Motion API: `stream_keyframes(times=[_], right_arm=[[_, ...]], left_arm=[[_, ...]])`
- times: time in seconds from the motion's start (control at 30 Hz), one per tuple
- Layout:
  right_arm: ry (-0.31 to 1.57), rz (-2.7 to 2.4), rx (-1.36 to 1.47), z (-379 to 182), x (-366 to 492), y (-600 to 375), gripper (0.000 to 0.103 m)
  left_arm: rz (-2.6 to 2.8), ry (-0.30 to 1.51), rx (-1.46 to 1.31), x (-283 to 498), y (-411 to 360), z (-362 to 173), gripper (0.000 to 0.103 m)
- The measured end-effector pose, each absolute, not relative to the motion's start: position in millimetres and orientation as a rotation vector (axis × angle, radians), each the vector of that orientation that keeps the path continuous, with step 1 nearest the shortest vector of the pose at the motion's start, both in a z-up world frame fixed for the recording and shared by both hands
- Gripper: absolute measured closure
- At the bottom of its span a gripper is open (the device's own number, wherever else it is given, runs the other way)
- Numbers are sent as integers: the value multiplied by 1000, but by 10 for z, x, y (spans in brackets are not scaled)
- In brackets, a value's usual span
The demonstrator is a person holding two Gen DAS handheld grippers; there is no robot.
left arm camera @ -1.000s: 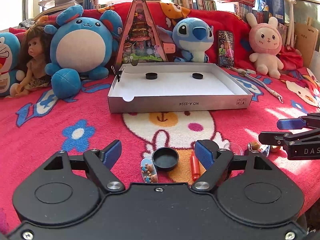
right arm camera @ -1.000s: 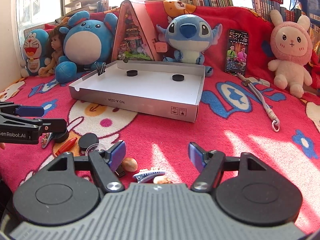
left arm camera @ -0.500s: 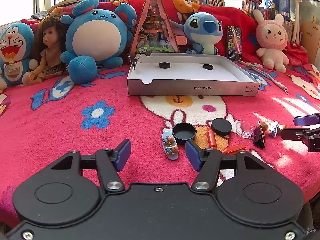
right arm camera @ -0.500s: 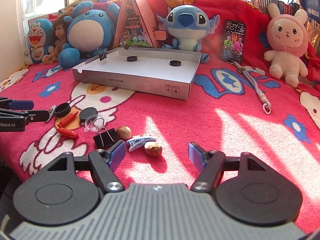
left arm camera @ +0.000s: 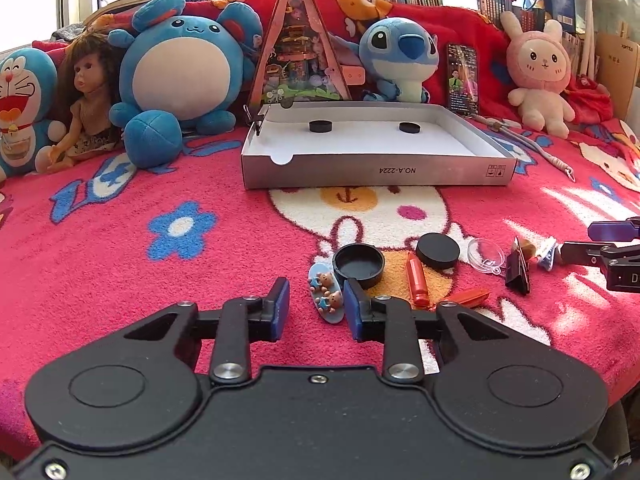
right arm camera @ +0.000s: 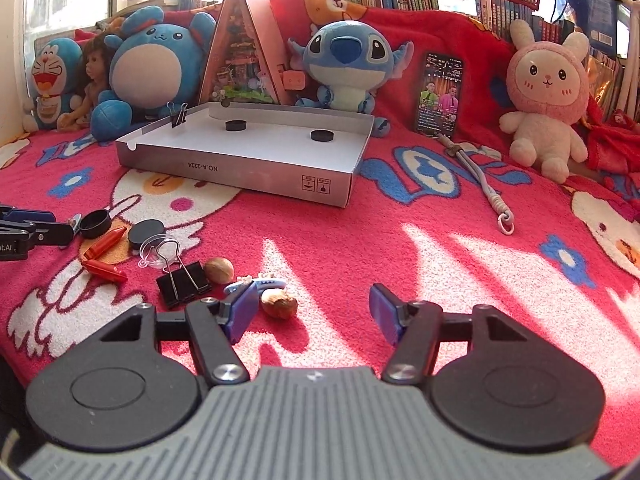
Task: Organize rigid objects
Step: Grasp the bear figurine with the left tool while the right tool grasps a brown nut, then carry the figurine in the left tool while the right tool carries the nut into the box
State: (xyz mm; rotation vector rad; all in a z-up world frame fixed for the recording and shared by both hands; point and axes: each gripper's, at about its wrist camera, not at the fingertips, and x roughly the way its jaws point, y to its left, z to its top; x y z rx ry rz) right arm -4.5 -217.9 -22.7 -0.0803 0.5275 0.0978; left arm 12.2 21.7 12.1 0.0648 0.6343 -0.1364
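Left wrist view is showing the left claw (left arm camera: pixel 312 304) now pulled back from the scatter of small things on the red blanket (left arm camera: pixel 120 240): a second ago the open black cap (left arm camera: pixel 359 264) sat right between its fingers, and it is now lying just beyond the right fingertip, ungrasped. The fingers are standing spread with nothing between them, narrower than before, and the bear hair clip (left arm camera: pixel 327 294) is lying in the gap just ahead. The right claw (right arm camera: pixel 310 312) is likewise retreating, spread wide and empty, with a walnut (right arm camera: pixel 279 305) close to its left finger and a binder clip (right arm camera: pixel 183 278) just to the left.

The cardboard tray (left arm camera: pixel 376 168) is sitting far across the blanket, holding two black discs (left arm camera: pixel 321 125) and little else. The red crayons (left arm camera: pixel 416 278), the solid black disc (left arm camera: pixel 437 250) and the clear dome (left arm camera: pixel 485 256) are still waiting near the claws. Judging by this, both claws are lining up fresh picks, and most of the sorting is still ahead.
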Motion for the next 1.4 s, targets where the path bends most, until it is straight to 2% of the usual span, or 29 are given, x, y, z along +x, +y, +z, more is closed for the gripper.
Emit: stream_keyframes(times=[0.13, 0.2, 0.33, 0.4, 0.47, 0.93, 1.4], right_arm=[[533, 103, -67, -242, -47, -2140, 43], [538, 108, -63, -250, -38, -2115, 51], [554, 126, -44, -279, -10, -2061, 58], [558, 129, -40, -286, -2, -2036, 70], [566, 132, -40, -287, 6, -2018, 77], [534, 131, -37, -179, -7, -2018, 77], [451, 134, -36, 174, 339, -2023, 77]], left_arm=[[-141, 632, 79, 137, 179, 94, 81], [-142, 630, 84, 138, 171, 84, 82], [-141, 618, 83, 137, 166, 81, 86], [-139, 609, 84, 131, 168, 85, 86], [-142, 605, 88, 129, 172, 92, 86], [-131, 580, 74, 179, 213, 204, 86], [-170, 534, 19, 664, 186, 534, 87]])
